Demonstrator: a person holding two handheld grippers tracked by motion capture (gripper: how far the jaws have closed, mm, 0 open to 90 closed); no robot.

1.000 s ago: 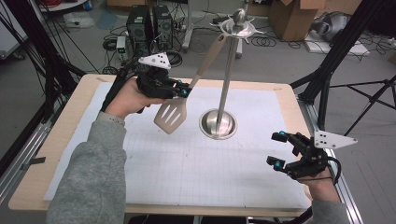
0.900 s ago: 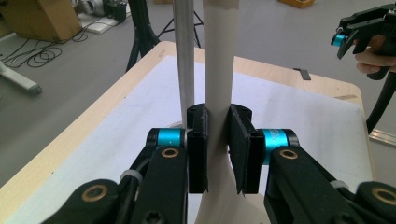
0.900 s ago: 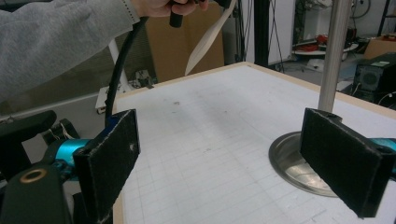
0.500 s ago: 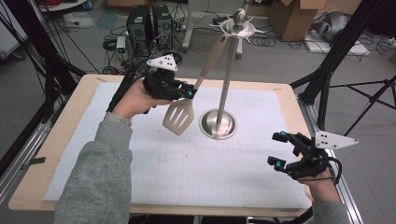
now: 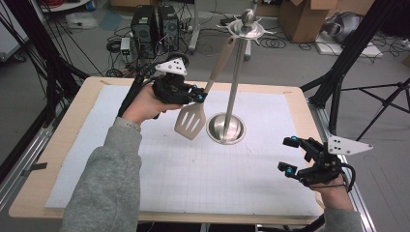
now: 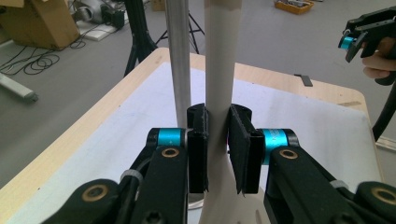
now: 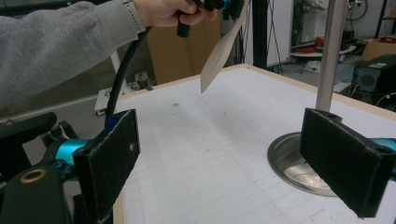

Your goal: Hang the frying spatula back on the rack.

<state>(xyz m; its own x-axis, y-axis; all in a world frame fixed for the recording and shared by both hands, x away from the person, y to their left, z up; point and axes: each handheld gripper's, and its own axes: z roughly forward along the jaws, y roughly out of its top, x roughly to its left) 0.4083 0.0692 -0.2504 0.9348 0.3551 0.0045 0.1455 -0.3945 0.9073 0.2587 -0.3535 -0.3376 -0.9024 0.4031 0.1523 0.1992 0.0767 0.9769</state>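
The spatula [image 5: 193,118] hangs in the air over the far half of the table [image 5: 63,145], just left of the steel stand [image 5: 226,126] and clear of the white mat [image 5: 183,169]. Its long axis runs steeply, tilted: the slotted blade points down and toward the near-left, while the pale wooden handle rises up and away to the right, its top end close under the stand's upper dish [image 5: 247,30]. The left gripper [image 5: 197,96] is clamped on the handle just above the blade; in the left gripper view the pads [image 6: 198,140] press the handle from both sides, with the stand's pole [image 6: 180,56] just beyond. The right gripper [image 5: 287,154] hovers near the table's near-right corner, jaws spread wide and holding nothing. Compared with a second ago, the spatula and left gripper have shifted right, toward the pole, and lifted slightly; the right gripper has not moved.
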